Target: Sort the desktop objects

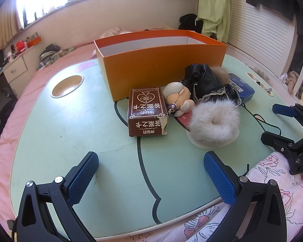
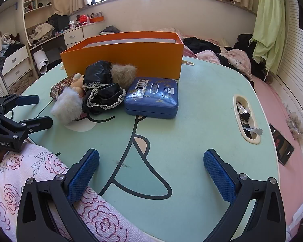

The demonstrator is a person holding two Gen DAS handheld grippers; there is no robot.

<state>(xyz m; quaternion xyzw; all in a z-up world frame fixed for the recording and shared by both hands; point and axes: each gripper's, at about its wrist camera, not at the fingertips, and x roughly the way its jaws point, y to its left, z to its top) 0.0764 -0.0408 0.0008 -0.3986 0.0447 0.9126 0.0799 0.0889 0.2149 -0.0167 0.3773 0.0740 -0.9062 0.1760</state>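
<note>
Five items crowd mid-frame before the orange box [image 1: 161, 60]: carton [image 1: 146, 111], doll [image 1: 178, 98], fur ring [image 1: 214, 121], black cloth [image 1: 208, 80], tin [image 2: 152, 97]. Both the left gripper [image 1: 151, 178] and right gripper [image 2: 151, 176] gape wide and empty. Grabbing the cloth probably drags its touching neighbours, though the tangle is hard to read.

Green curtain [image 2: 269, 26] hanging right; white drawers [image 2: 16, 64] left; phone [image 2: 281, 147] on pink bedding [image 2: 272, 92] (screen dark)

The table [image 1: 70, 121] is pale mint green with dark curved cartoon outlines. On it: an orange box [image 1: 161, 68] with white inside, a brown card box [image 1: 146, 109] printed in cream, a blue tin [image 2: 152, 97] patterned gold, black lace-trimmed cloth [image 2: 105, 94], and white fur [image 1: 214, 121]. Nearest lies pink rose-print fabric [image 2: 20, 181].
</note>
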